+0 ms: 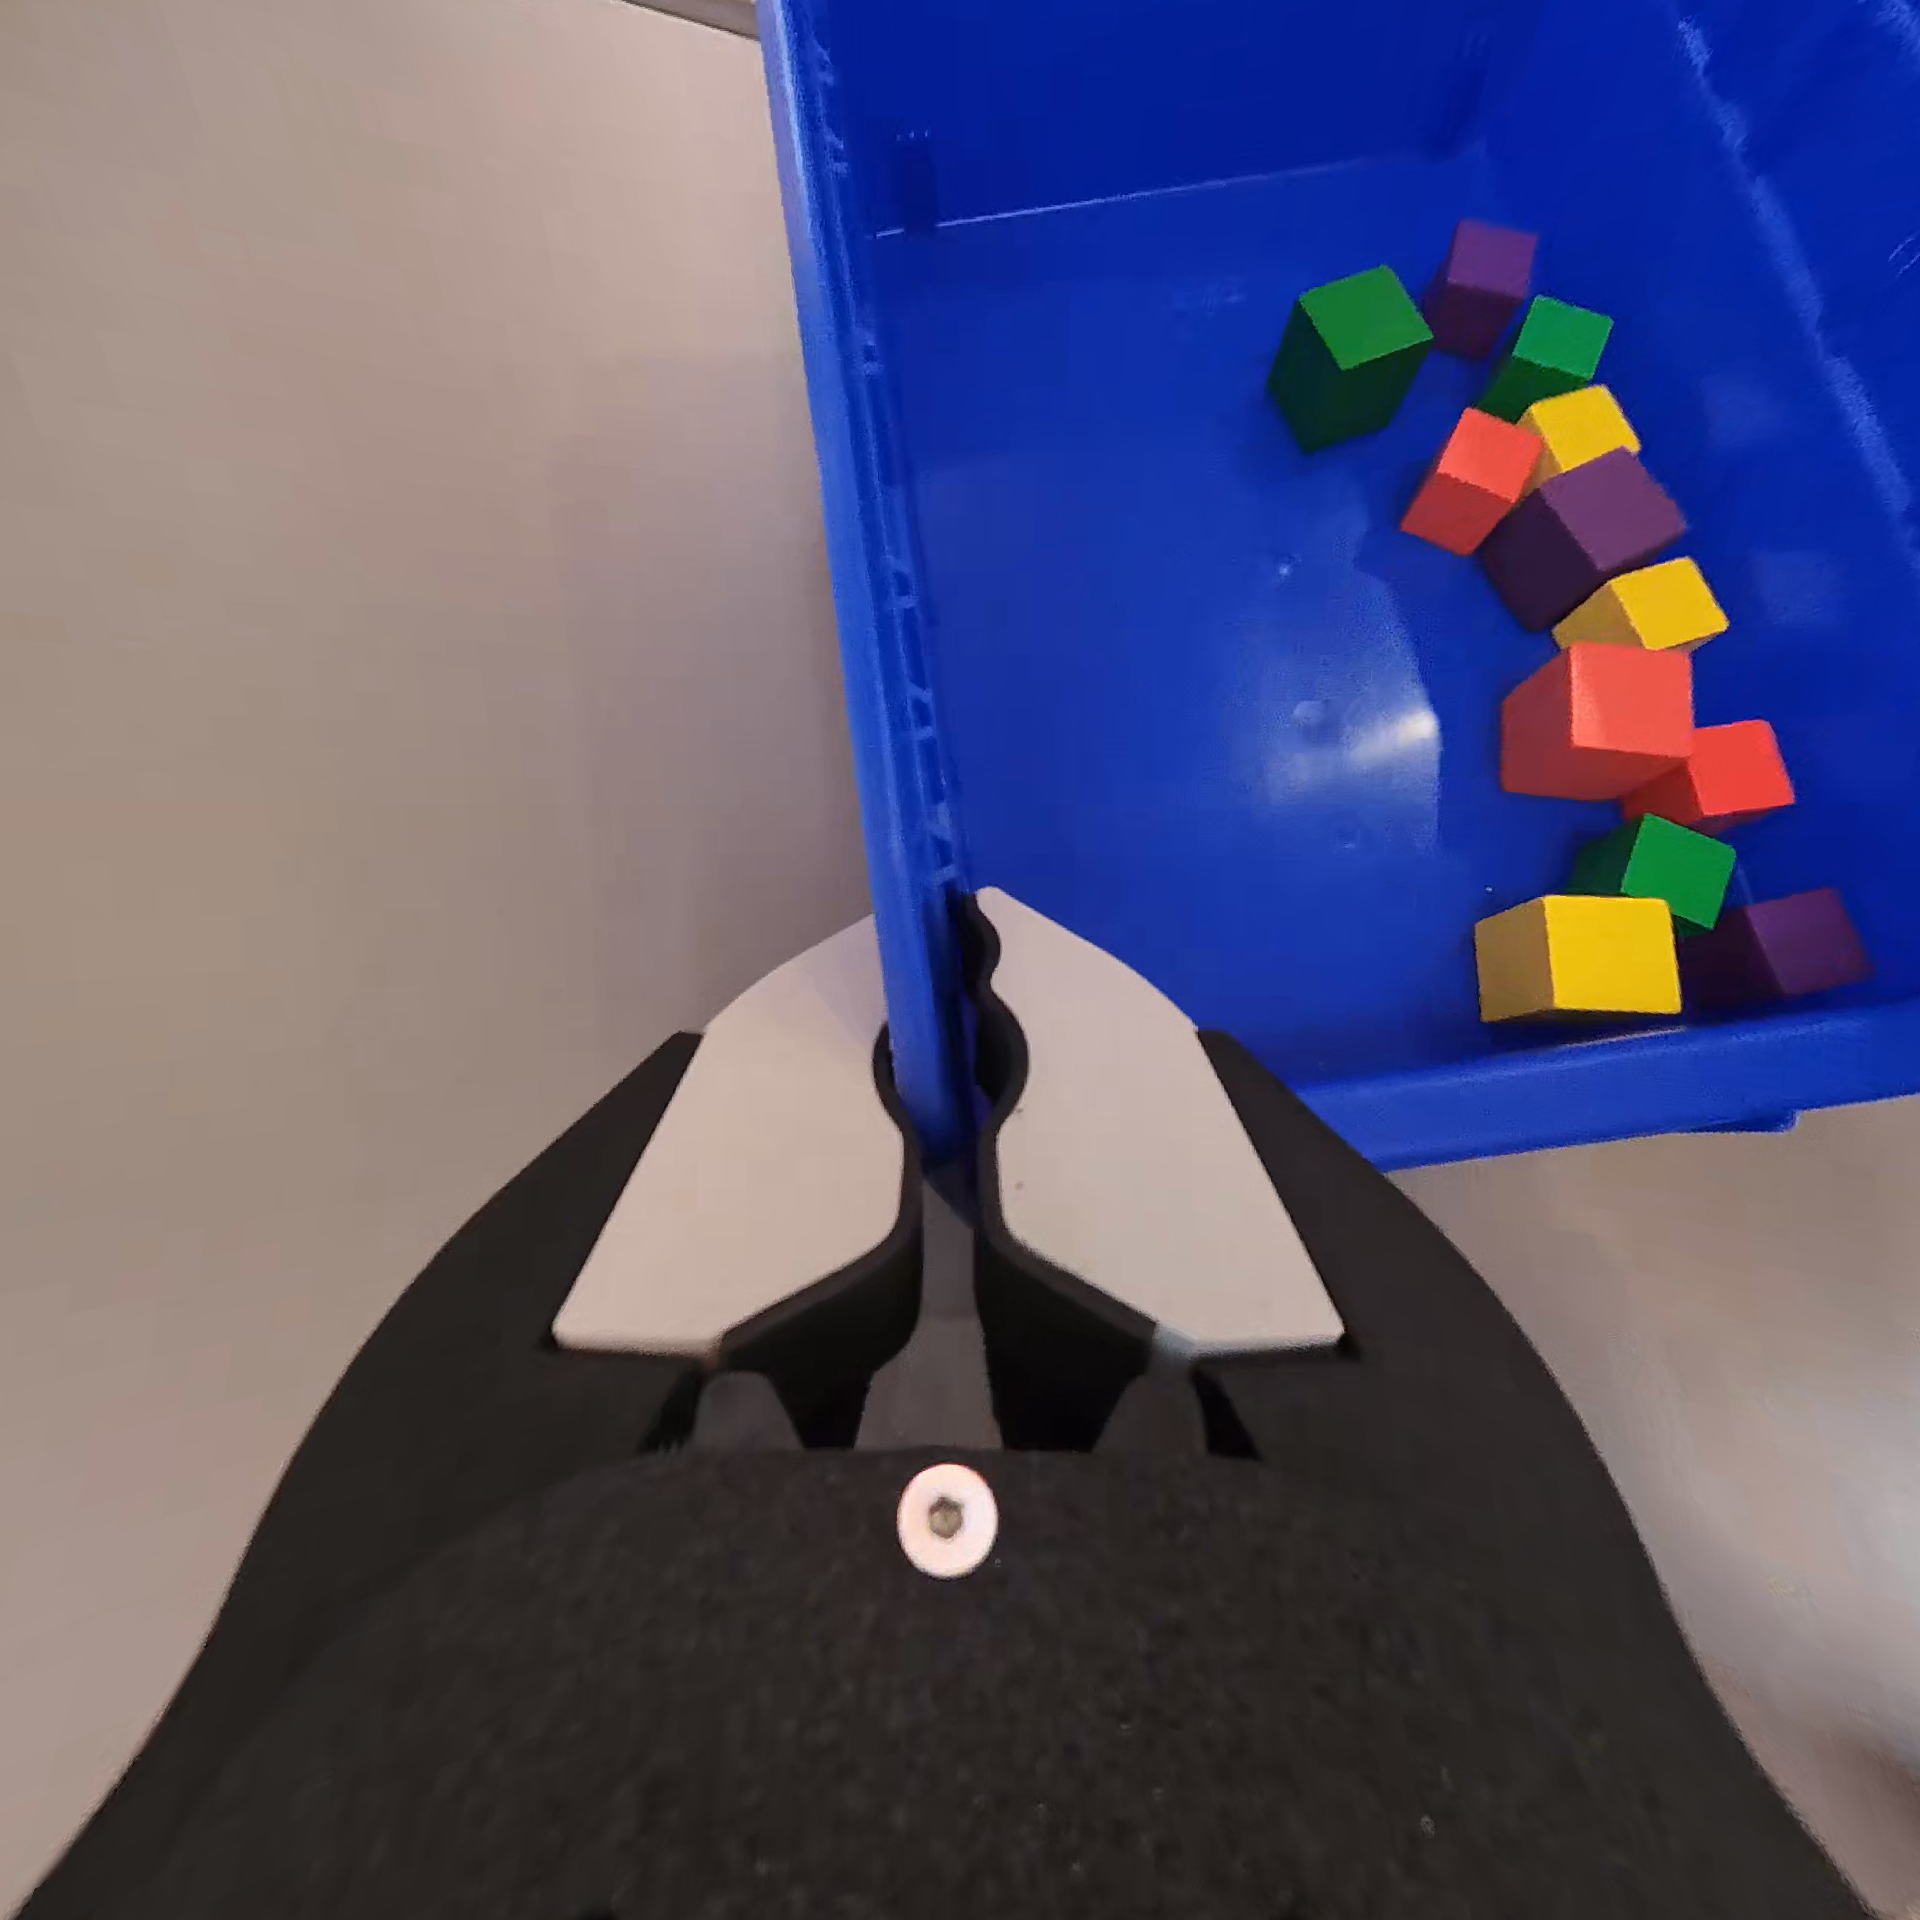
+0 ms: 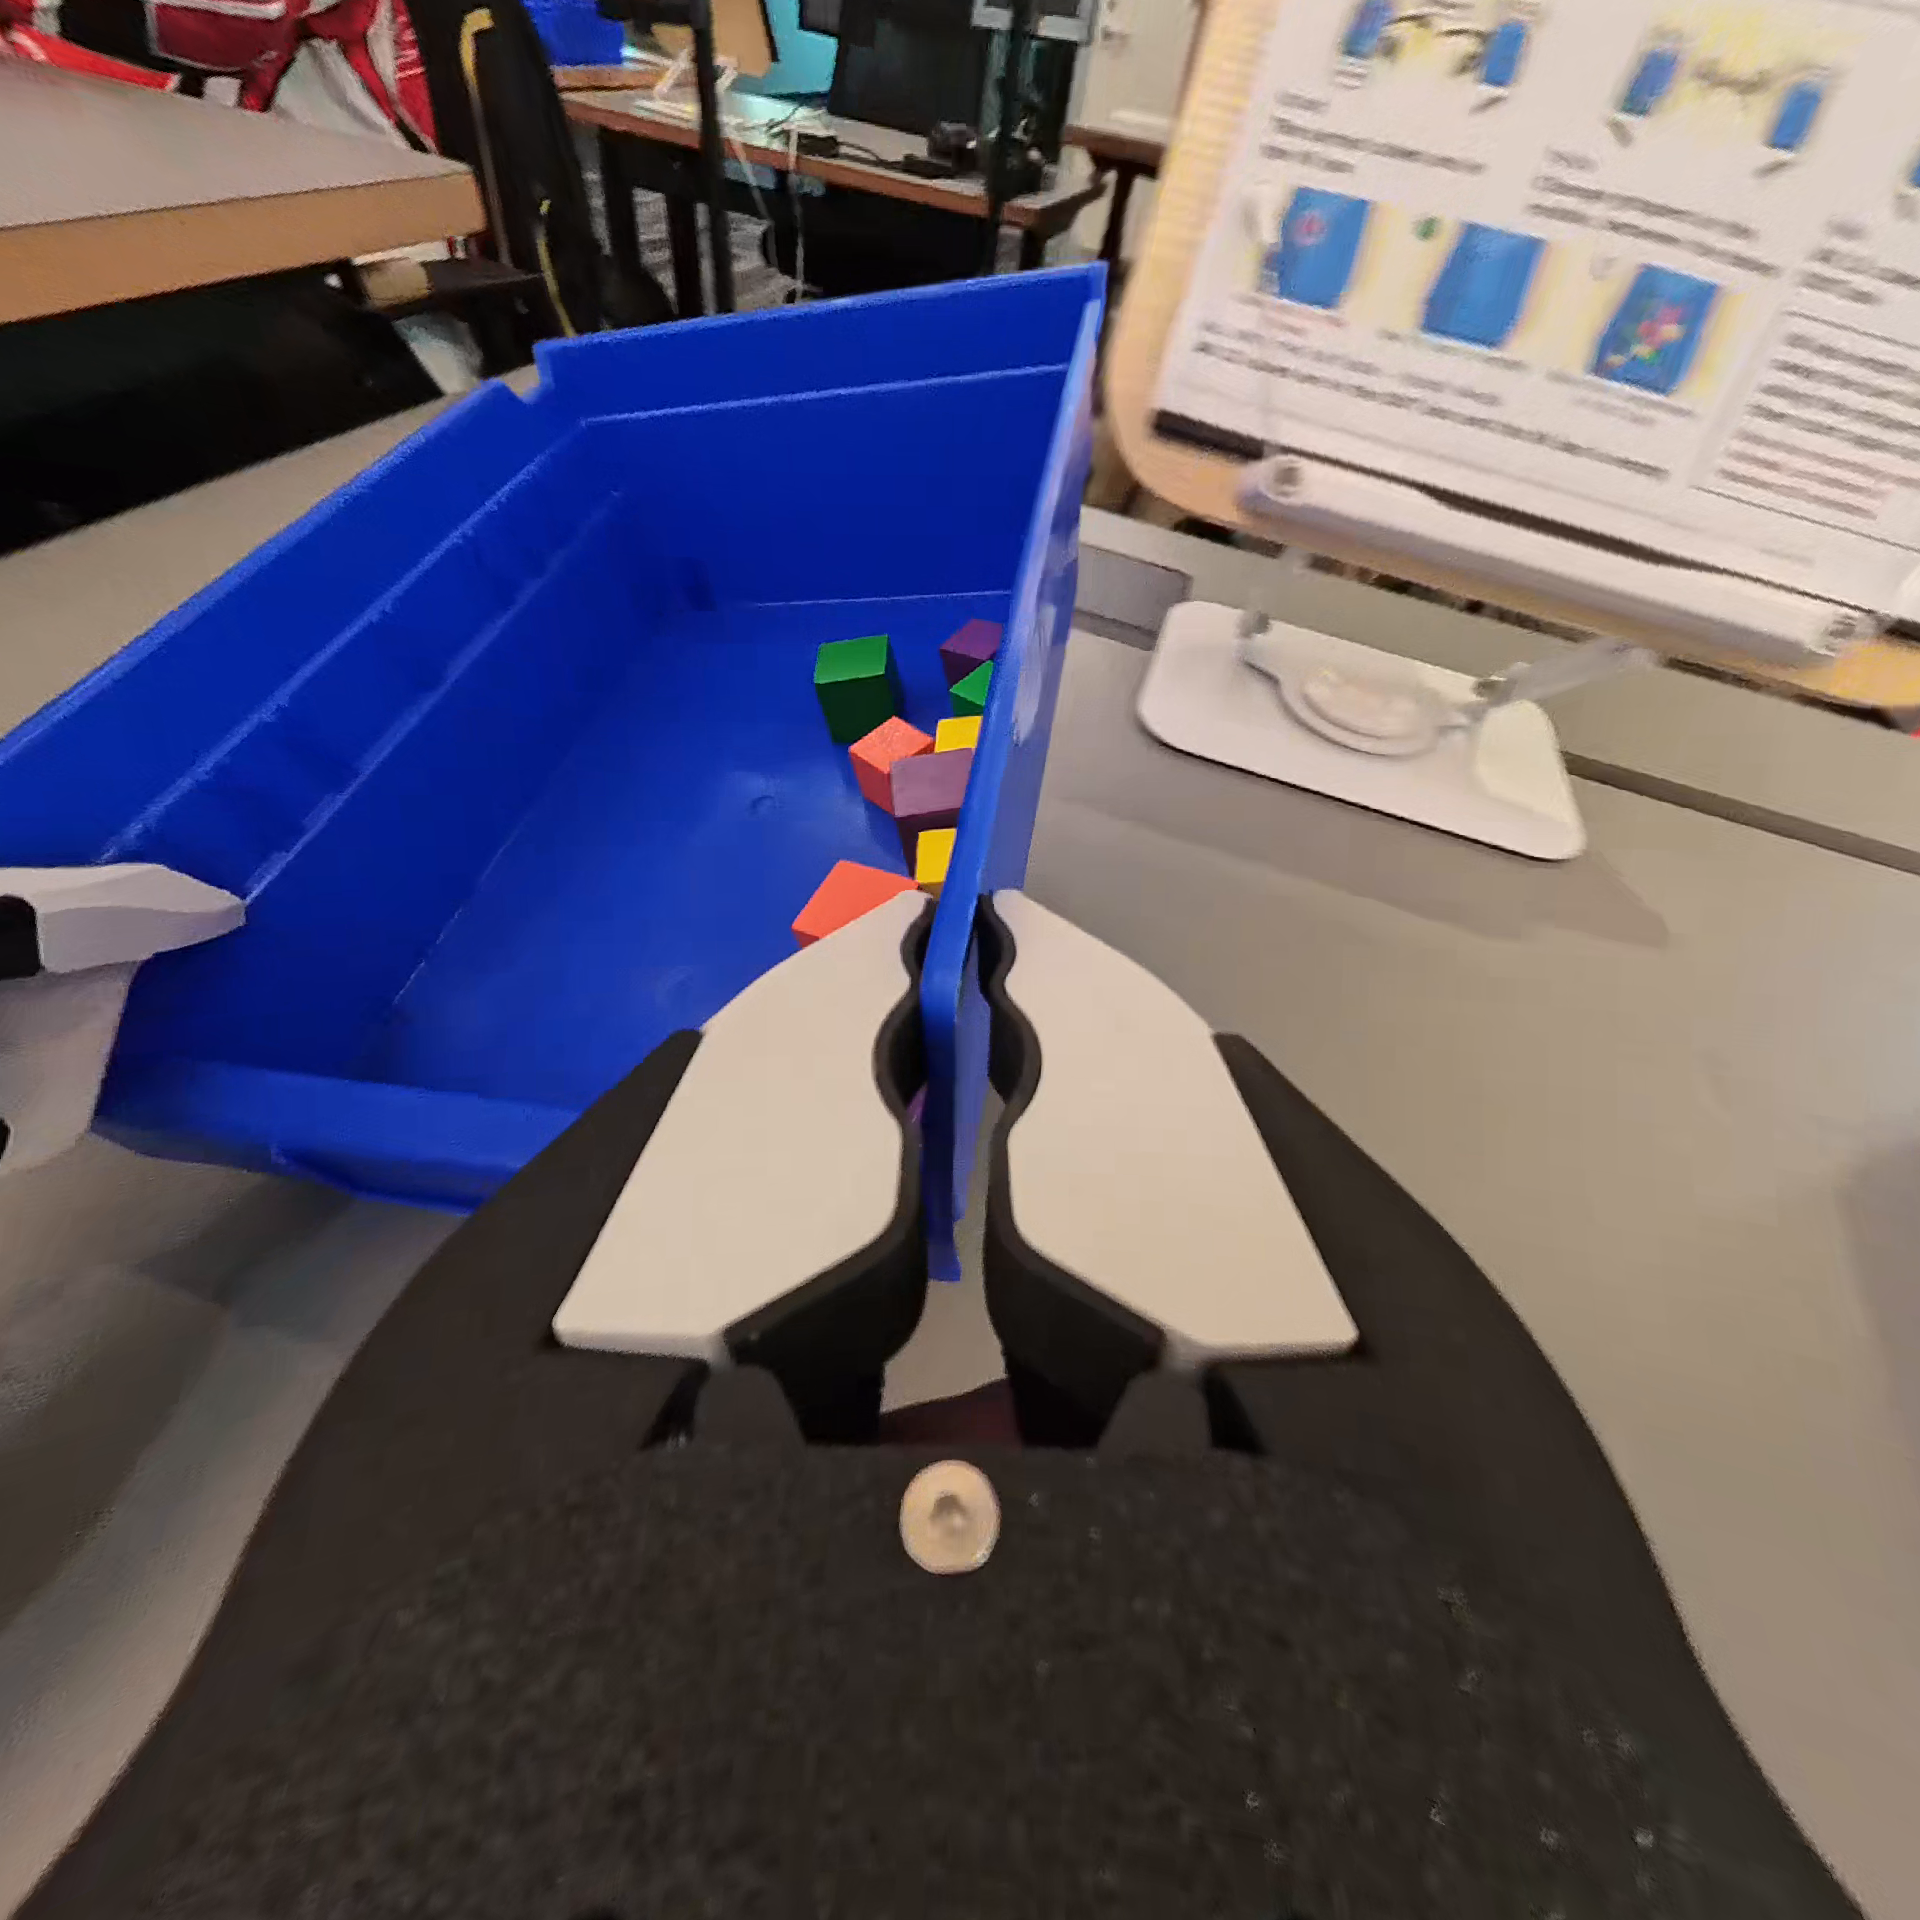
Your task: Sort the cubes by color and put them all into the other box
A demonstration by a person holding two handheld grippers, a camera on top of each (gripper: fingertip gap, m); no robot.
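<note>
Left wrist view: both tongs clamped on blue box walls, mixed-colour cubes heaped inside.

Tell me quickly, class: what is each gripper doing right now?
Left gripper: shut on the blue box, jaws clamping its left wall.
Right gripper: shut on the blue box, jaws clamping its right wall, beside the cubes.

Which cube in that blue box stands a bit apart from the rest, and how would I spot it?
Look inside the blue box, which both grippers hold tilted, where the cubes have slid along one wall. At the far end of that row sits a green cube. Unlike the other greens, it stands clear on the inner side, bare floor around it.
</note>
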